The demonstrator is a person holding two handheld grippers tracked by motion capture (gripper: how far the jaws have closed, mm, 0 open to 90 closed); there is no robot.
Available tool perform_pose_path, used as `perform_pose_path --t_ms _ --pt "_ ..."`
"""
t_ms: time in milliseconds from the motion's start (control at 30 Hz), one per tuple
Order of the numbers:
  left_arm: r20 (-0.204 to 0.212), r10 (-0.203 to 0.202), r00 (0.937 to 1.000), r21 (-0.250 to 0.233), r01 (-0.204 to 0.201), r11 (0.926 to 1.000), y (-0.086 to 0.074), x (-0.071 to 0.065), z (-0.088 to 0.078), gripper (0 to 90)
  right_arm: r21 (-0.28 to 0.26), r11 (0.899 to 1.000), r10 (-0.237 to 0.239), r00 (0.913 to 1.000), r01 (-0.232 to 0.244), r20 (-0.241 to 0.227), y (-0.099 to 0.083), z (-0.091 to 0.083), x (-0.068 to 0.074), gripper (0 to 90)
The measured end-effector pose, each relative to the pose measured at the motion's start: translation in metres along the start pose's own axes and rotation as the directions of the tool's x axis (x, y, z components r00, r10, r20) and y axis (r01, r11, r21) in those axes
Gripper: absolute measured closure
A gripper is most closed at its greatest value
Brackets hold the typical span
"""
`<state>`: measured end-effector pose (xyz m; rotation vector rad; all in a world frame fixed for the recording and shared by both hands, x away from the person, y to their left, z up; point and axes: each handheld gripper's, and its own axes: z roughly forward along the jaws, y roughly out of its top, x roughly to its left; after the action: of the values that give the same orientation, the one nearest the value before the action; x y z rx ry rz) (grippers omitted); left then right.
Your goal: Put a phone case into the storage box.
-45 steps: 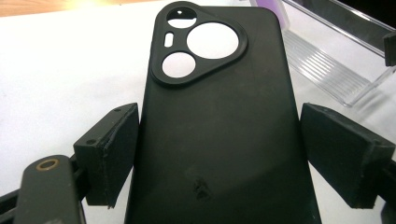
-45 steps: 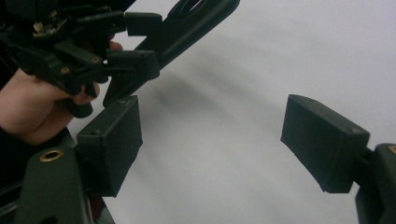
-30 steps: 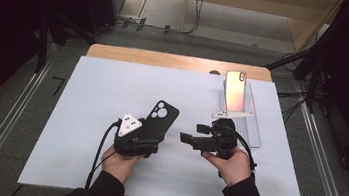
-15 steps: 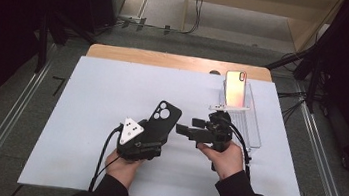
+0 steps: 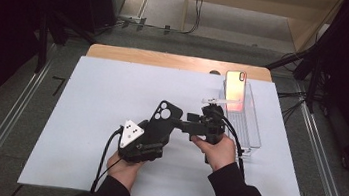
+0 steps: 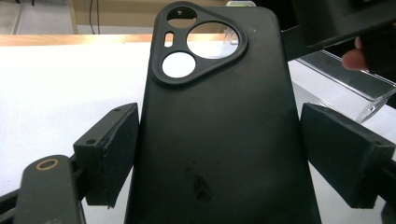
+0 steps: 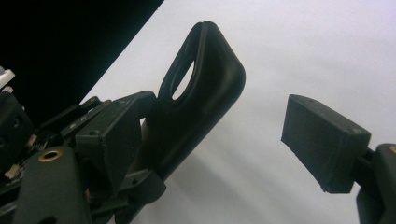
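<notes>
Moved: right gripper (image 5: pixel 183 125) has come in from the right since a second ago and now reaches the case (image 5: pixel 162 124); left gripper (image 5: pixel 150 136) has hardly shifted.
Left gripper: its pads (image 6: pixel 109 151) sit at the case's two long edges, the left one touching, the right one with a sliver of gap, so I read it as pinching the case across its width.
Right gripper: jaws spread wide, one pad (image 7: pixel 114 140) just beside the case's edge, the other pad (image 7: pixel 322 140) well apart from it; nothing pinched.
Case: black phone case, held above the mat (image 5: pixel 84 117) ahead of the left gripper, camera cut-out end farthest from the hand.
Handling: probably light, soft and bendy, with a matte skin that should not slip; likely best taken by a free long edge near the cut-out, not by the thin ring around it.
Beyond right gripper: phone (image 5: pixel 235 87) standing upright in a clear tray (image 5: pixel 254 133).
Surface: white mat on a wooden table (image 5: pixel 177 61).
Room: dark, grey floor, cables behind.
</notes>
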<state>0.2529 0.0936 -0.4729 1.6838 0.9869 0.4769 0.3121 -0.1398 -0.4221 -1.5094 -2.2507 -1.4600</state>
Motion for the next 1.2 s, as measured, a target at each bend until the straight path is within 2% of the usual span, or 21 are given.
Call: perform_pose_path --t_ms 300,500,633,800,833,1033,1200 --pt "0.005 -0.006 1.0 -0.009 0.006 0.9999 0.0 -0.002 -0.001 14.5 -0.008 1.0 0.028 0.9995 -0.028 -0.017 0.004 0.009 -0.001 19.1" --pt "-0.009 0.004 1.0 -0.017 -0.004 0.9999 0.0 -0.006 -0.002 14.5 -0.01 0.999 0.05 0.9983 -0.051 -0.03 0.007 0.017 -0.002 22.6" --pt "-0.006 -0.006 1.0 -0.019 0.006 0.9998 -0.001 -0.008 -0.002 14.5 -0.02 0.999 0.049 0.9987 -0.049 -0.017 0.008 0.019 -0.003 33.7" --pt "0.009 -0.02 0.9998 -0.017 0.02 0.9997 -0.001 -0.008 -0.002 14.4 -0.02 0.996 0.089 0.9938 -0.09 -0.067 0.009 0.017 -0.006 58.8" --pt "0.013 -0.03 0.9995 -0.02 0.03 0.9994 -0.001 -0.008 -0.002 14.4 -0.019 0.995 0.092 0.9926 -0.094 -0.079 0.009 0.017 -0.006 61.6" --pt "0.042 -0.052 0.9977 -0.021 0.053 0.9984 -0.002 -0.008 -0.001 14.2 -0.023 0.995 0.095 0.9909 -0.097 -0.096 0.011 0.012 -0.005 67.0" --pt "0.081 -0.086 0.993 -0.005 0.086 0.9963 -0.002 -0.006 0.001 14.0 -0.016 0.994 0.107 0.9843 -0.11 -0.14 0.014 0.007 -0.003 74.1"
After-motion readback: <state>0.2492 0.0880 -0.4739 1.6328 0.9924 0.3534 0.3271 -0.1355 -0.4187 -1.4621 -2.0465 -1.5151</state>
